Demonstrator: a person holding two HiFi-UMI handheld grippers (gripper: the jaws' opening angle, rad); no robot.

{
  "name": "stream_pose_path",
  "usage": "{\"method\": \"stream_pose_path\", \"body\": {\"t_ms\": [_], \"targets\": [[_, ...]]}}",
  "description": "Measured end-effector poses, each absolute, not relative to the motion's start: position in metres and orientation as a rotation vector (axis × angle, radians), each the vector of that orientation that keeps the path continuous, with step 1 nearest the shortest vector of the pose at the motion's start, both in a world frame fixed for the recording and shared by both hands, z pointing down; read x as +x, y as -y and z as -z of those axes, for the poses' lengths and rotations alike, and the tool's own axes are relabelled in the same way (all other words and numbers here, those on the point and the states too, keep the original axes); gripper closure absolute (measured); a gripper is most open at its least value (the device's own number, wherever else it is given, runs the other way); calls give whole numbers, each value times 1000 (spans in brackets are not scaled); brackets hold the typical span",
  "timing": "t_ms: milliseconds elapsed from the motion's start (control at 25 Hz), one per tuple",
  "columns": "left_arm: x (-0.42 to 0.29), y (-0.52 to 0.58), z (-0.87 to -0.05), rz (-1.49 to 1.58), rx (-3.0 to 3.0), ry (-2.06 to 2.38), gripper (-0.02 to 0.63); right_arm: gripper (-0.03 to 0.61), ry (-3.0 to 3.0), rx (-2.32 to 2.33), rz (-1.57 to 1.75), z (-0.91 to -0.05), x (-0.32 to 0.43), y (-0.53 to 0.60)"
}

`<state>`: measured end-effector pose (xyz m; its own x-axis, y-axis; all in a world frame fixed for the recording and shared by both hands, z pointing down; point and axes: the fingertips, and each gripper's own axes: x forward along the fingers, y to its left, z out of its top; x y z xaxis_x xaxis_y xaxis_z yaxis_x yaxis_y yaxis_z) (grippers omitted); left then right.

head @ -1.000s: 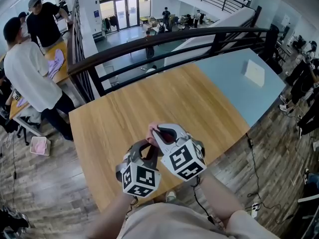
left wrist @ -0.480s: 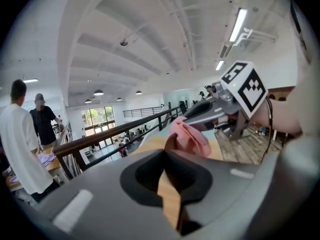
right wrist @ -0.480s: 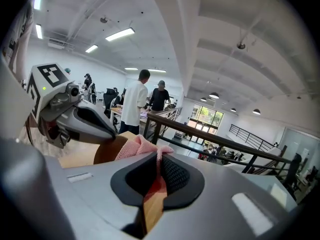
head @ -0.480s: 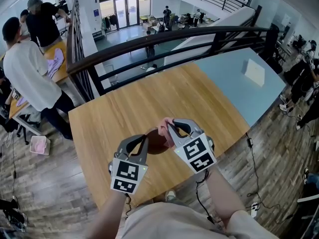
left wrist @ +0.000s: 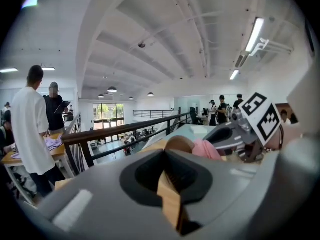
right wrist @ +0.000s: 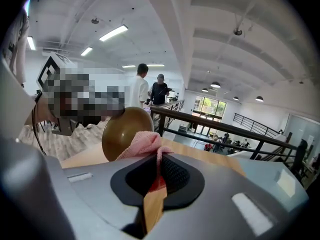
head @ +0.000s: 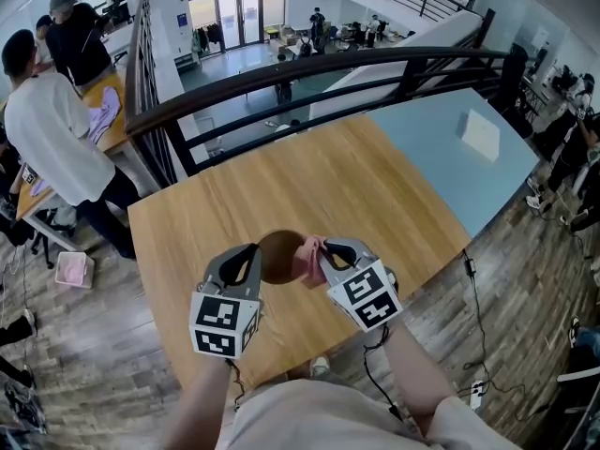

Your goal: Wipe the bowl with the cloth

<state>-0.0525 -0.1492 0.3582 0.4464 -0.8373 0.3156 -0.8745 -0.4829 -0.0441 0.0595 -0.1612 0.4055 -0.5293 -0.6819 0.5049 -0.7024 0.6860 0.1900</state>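
A brown bowl (head: 277,256) hangs over the near part of the wooden table (head: 309,181), turned on its side. My left gripper (head: 251,251) is shut on its rim from the left. In the left gripper view the bowl (left wrist: 178,143) shows just past the closed jaws of my left gripper (left wrist: 165,154). A pink cloth (head: 309,261) is pressed against the bowl's right side, with my right gripper (head: 324,249) shut on it. In the right gripper view the cloth (right wrist: 146,144) bunches out of my right gripper (right wrist: 159,160) onto the bowl (right wrist: 122,130).
A dark railing (head: 319,71) runs along the table's far edge. A blue-grey surface (head: 441,148) with a white sheet (head: 478,137) adjoins the table at the right. People (head: 47,125) stand at another table to the far left.
My left gripper has shifted left and rolled, turning the bowl so its outer side faces up. The right gripper has dropped slightly, keeping the cloth against the bowl.
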Motion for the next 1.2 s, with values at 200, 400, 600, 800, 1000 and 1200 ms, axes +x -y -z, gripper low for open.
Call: {"method": "stream_pose_path", "body": {"t_ms": [200,400,600,800,1000,1200], "targets": [[-63,157,-352,-352,2512,1568,609,561,2350,1014,-96,-423,50,155],[-65,155,-344,-219,2460,1589,604,563,2409,1021,-198,-428,37,146],[-74,153,-338,-147,2414,1632,603,563,2459,1044,-289,-424,28,142],[-73,152,-340,-101,2393,1642,606,563,2488,1054,-344,-429,19,139],[-71,149,-337,-30,2378,1635,606,563,2538,1086,-448,-428,12,137],[-64,142,-329,33,2394,1636,606,561,2587,1068,-508,-424,-2,128]]}}
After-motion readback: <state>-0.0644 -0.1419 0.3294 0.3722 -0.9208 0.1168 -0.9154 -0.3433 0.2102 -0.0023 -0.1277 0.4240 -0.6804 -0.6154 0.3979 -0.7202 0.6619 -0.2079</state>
